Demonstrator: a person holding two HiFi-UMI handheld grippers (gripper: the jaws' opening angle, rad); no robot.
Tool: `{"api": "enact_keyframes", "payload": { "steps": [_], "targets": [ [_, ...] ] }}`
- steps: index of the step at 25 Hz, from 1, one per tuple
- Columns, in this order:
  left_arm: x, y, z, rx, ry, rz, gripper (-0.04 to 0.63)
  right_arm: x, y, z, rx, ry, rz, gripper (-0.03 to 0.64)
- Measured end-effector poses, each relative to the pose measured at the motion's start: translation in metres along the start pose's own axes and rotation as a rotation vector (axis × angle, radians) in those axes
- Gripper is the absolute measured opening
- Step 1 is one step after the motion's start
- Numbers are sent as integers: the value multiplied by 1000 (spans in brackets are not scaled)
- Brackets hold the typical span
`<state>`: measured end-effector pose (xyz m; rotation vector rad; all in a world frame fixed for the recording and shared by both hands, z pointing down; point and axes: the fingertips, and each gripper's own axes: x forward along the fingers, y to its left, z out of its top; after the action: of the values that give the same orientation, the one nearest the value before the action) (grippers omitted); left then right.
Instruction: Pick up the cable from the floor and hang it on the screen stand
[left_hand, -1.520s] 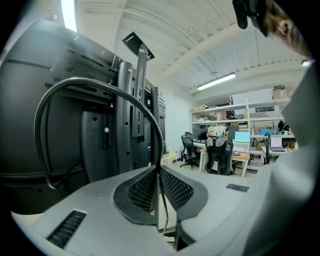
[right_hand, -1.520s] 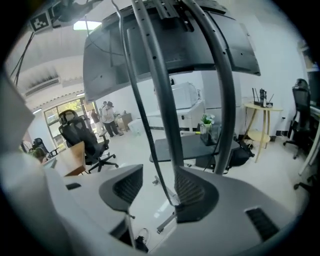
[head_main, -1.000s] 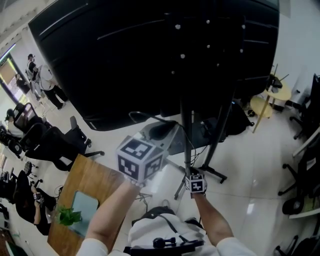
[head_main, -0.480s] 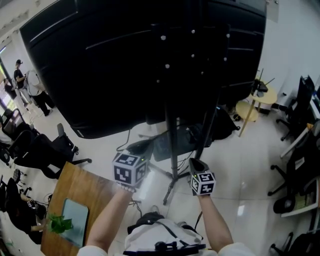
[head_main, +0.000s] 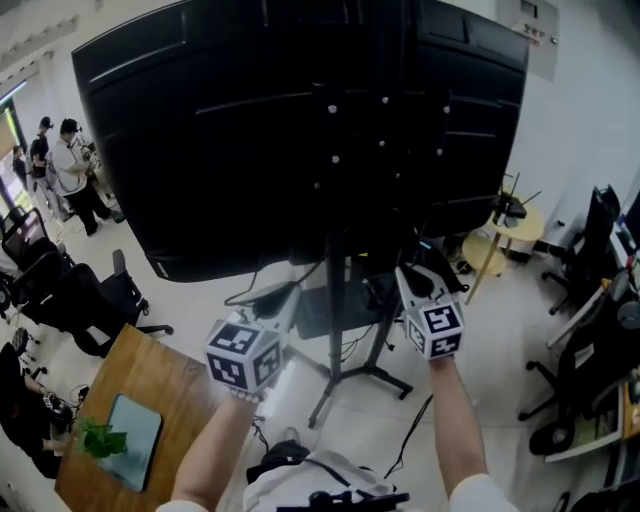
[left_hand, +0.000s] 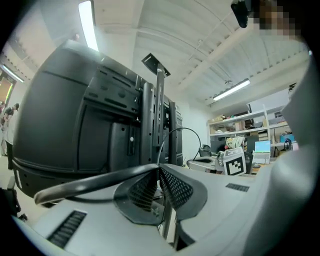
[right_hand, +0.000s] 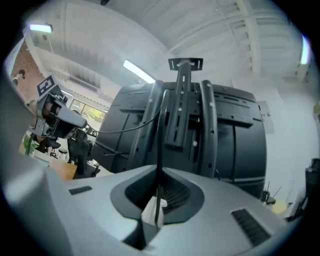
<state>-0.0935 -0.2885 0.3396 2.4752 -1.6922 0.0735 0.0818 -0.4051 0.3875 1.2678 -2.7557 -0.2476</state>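
Both hand-held grippers pinch one black cable in the air behind a large dark screen, well above the pale floor. The left gripper has its jaws drawn almost together on the cable. A thick run leaves the tips toward the lower left, and a thin loop arcs up and to the right from the same spot. The right gripper, held higher and just right of the stand, is likewise closed to a narrow slit. A thin strand rises straight out from between its jaws along the stand's upright rails, then swings left toward the other gripper. A small pale piece sits between the right jaws beside the strand; what it is cannot be made out.

From the head view, both grippers' tips merge with the dark back of the screen, and the cable between them is hard to trace there. Neither end of the cable shows: the thick run leaves the left gripper view at its lower left edge. The screen's top edge is cut off above.
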Motion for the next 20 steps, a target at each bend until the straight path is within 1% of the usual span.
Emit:
{"api": "enact_keyframes", "payload": {
  "steps": [2,4,8,10,15,17,20],
  "targets": [
    [-2,-1,21,12,-33,6,14,8,-12,41,-31,-44,9,32],
    [-7,-2,39,24,-64,10,14,13,-20,79,-37,-91,24,32],
    [-21,4,75,31,-135,33,15,26,-23,151,-27,-173,96,32],
    [-29,9,86,38,-157,46,15,33,-22,182,2,-209,138,32],
    [-38,26,90,19,-183,92,15,58,-24,239,113,-273,227,32],
    [-37,30,92,9,-197,103,15,67,-24,262,121,-287,249,32],
    [-35,38,100,-1,-227,118,15,83,-21,288,137,-280,285,32]
  ]
}}
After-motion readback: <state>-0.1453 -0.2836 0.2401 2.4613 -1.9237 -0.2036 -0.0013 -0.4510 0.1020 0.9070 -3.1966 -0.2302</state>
